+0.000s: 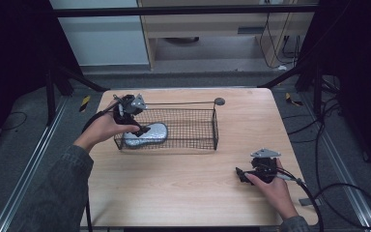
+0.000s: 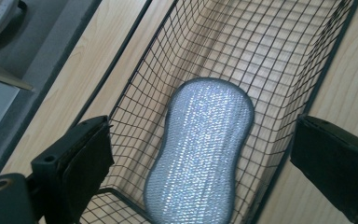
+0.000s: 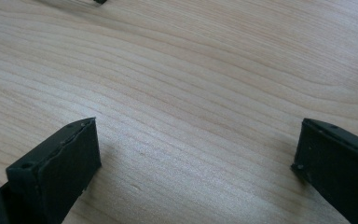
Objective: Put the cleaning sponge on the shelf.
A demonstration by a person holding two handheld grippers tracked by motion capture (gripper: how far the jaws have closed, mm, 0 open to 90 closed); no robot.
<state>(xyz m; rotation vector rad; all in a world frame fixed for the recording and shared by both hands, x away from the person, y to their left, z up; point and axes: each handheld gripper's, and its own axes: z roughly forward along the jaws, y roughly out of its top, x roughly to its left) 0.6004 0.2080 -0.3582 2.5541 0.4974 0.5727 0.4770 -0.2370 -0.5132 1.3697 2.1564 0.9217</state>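
Note:
A silvery peanut-shaped scrub pad (image 1: 147, 136) (image 2: 200, 154) lies flat on the floor of a black wire basket (image 1: 193, 111) (image 2: 270, 51), at the basket's left end. My left gripper (image 1: 142, 129) (image 2: 200, 163) hovers over that end of the basket, open, with the pad seen between its wide jaws and not touched. My right gripper (image 1: 240, 175) (image 3: 191, 168) rests low over bare wood near the table's front right, open with nothing between its jaws.
The wooden table (image 1: 183, 179) has free room in front of and to the right of the basket. A thin rod with a round grey end (image 1: 219, 101) runs along the basket's far side. Dark frame bars and cables surround the table.

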